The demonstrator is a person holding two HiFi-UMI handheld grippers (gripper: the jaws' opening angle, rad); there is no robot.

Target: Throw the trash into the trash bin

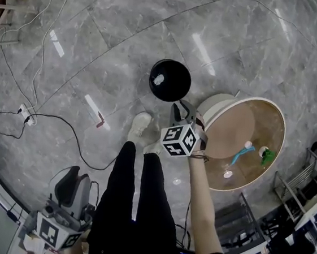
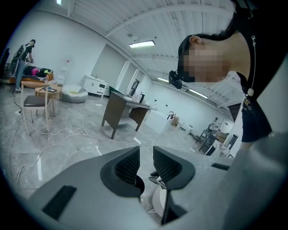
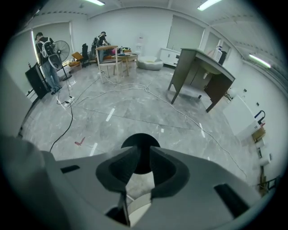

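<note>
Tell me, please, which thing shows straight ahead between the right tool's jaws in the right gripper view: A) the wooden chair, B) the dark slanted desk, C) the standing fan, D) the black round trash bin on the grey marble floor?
D: the black round trash bin shows through the gap of the right tool, whose jaws stand apart with nothing in them.

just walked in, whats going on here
A person stands over a black trash bin on the floor, holding a gripper in each hand. The right gripper points down at the bin, jaws apart with nothing between them. A white scrap lies inside the bin. The left gripper is held low at the person's side, also open and empty. A blue item and a green item lie on the round table nearby.
</note>
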